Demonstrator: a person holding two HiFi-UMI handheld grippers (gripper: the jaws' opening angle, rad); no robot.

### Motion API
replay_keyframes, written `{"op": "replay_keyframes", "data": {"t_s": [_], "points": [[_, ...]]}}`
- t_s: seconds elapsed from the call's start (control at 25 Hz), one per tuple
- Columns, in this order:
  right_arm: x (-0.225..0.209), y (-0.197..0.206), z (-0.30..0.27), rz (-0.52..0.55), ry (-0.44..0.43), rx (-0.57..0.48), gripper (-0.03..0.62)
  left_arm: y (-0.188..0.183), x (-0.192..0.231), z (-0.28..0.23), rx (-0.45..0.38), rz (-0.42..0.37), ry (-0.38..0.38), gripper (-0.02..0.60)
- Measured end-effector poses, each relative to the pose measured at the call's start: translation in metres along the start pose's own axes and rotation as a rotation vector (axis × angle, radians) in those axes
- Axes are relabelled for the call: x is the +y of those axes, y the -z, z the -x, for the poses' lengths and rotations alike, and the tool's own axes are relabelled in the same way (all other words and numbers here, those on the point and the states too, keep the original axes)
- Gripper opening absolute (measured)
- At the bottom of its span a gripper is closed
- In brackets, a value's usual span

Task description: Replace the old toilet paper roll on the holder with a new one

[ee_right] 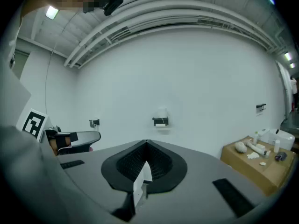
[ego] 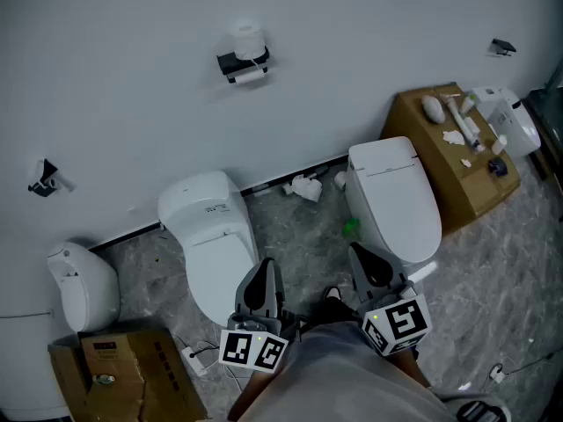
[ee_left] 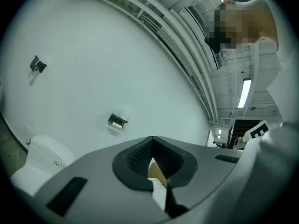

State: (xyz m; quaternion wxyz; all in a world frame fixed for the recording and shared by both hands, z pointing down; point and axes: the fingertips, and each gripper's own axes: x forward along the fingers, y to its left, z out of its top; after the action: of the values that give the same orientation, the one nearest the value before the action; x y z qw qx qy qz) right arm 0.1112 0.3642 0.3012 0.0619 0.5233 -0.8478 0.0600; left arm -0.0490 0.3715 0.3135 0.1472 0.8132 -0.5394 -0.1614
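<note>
1. The left gripper [ego: 262, 275] is sitting clenched with nothing between its jaws. It is hanging low at about six o'clock in the head view, just over the near end of the left toilet [ego: 211, 236]. I judge it is being carried closed simply because no grasp is due yet.
2. The right gripper [ego: 368, 264] is likewise pressed closed and empty, hovering at about five o'clock beside the near end of the right toilet [ego: 396, 192]. The pale slivers showing through both closed gaps look like background, not held things.
3. The holder [ego: 237, 62] is hanging on the wall at about eleven o'clock, well apart from both grippers. A thin white roll [ego: 250, 76] is sitting on its bar. What looks like a fuller roll [ego: 247, 38] is standing on top, probably parked there to be handy for the swap.
4. Both gripper views are looking roughly level at that wall. The holder is lying at ten o'clock of the left jaws and near twelve o'clock of the right jaws, which suggests the person is squaring up before approaching.
5. The task is looking unstarted, since the thin roll is not yet off the bar. The next move is likely calling for a step forward between the toilets, then one gripper opening.
6. A cardboard box [ego: 440, 178] at two o'clock is carrying small white items, well clear of the route.
</note>
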Motion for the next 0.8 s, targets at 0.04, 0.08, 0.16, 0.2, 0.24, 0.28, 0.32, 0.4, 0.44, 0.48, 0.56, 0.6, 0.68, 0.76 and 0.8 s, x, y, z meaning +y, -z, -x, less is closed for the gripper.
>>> {"op": "replay_keyframes", "data": {"t_s": [0.04,0.08,0.16,0.2,0.24,0.28,0.32,0.4,0.44,0.48,0.56,0.6,0.68,0.76,0.8], "points": [[0.000,-0.002,0.004,0.012,0.002,-0.001,0.015,0.000,0.000,0.001,0.006,0.005,0.002,0.003],[0.001,-0.005,0.007,0.022,0.003,-0.003,0.015,0.001,-0.001,0.001,0.011,0.011,0.004,0.003],[-0.001,-0.010,0.015,0.037,0.004,-0.011,0.015,-0.001,-0.003,0.003,0.012,0.029,0.006,0.003],[-0.002,-0.012,0.018,0.041,0.004,-0.016,0.015,-0.002,-0.004,0.004,0.007,0.038,0.007,0.003],[-0.005,-0.014,0.020,0.042,0.004,-0.019,0.015,-0.004,-0.006,0.004,0.000,0.046,0.011,0.003],[-0.008,-0.015,0.022,0.043,0.005,-0.020,0.015,-0.006,-0.009,0.004,-0.009,0.054,0.017,0.003],[-0.011,-0.016,0.022,0.042,0.003,-0.020,0.015,-0.008,-0.012,0.004,-0.017,0.059,0.025,0.003],[-0.014,-0.017,0.022,0.042,-0.010,-0.020,0.015,-0.009,-0.018,0.001,-0.021,0.060,0.036,0.003],[-0.015,-0.018,0.021,0.047,-0.019,-0.020,0.015,-0.008,-0.020,-0.001,-0.019,0.058,0.036,0.003],[-0.015,-0.018,0.020,0.053,-0.029,-0.019,0.015,-0.007,-0.022,-0.002,-0.016,0.057,0.034,0.003],[-0.015,-0.020,0.017,0.064,-0.055,-0.017,0.015,-0.005,-0.025,-0.007,-0.009,0.063,0.030,0.003],[-0.016,-0.022,0.015,0.064,-0.070,-0.021,0.015,-0.003,-0.026,-0.010,-0.007,0.068,0.027,0.003],[-0.019,-0.024,0.012,0.064,-0.094,-0.036,0.015,-0.001,-0.027,-0.015,-0.003,0.073,0.021,0.003],[-0.025,-0.025,0.008,0.081,-0.107,-0.044,0.015,0.002,-0.028,-0.021,0.002,0.068,0.013,0.003],[-0.029,-0.025,0.005,0.086,-0.112,-0.046,0.015,0.003,-0.029,-0.024,0.005,0.064,0.009,0.003]]}}
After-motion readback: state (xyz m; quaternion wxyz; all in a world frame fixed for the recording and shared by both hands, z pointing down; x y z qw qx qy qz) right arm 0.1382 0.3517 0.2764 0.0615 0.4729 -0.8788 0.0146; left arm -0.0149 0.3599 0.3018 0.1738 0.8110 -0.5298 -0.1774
